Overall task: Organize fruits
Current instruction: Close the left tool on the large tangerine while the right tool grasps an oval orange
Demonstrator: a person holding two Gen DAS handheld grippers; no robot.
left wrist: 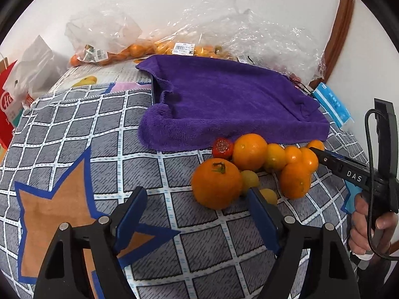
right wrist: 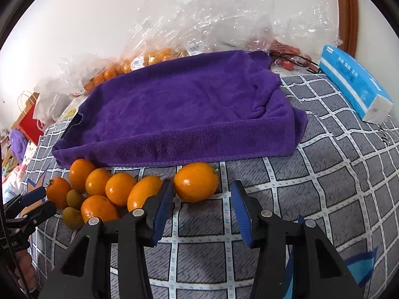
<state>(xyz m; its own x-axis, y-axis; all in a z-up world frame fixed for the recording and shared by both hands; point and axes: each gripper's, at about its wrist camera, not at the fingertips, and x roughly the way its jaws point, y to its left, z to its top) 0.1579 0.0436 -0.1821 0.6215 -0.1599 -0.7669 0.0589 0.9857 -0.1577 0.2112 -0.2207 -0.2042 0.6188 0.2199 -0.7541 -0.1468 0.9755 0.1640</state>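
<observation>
Grey checked cloth point(right wrist: 324, 174) covers the work surface, with an orange star pattern point(left wrist: 57, 204) at its near left in the left wrist view. Purple towel point(right wrist: 179, 109) lies spread on it, draped over something boxy. Clear plastic bags point(left wrist: 249, 30) of small orange fruit are heaped behind the towel. Blue tissue pack point(right wrist: 354, 84) sits right of the towel.

Left gripper point(left wrist: 197, 214): jaws wide apart, nothing between them, low over the cloth just short of the fruit. Right gripper point(right wrist: 202, 211): jaws apart, empty; oval orange fruit point(right wrist: 195, 182) lies just ahead of its left finger.

Cluster of loose fruit point(right wrist: 99, 194) rests touching along the towel's front edge: large orange tomato point(left wrist: 216, 183), small yellow-green ones, one red fruit point(left wrist: 222, 147).
</observation>
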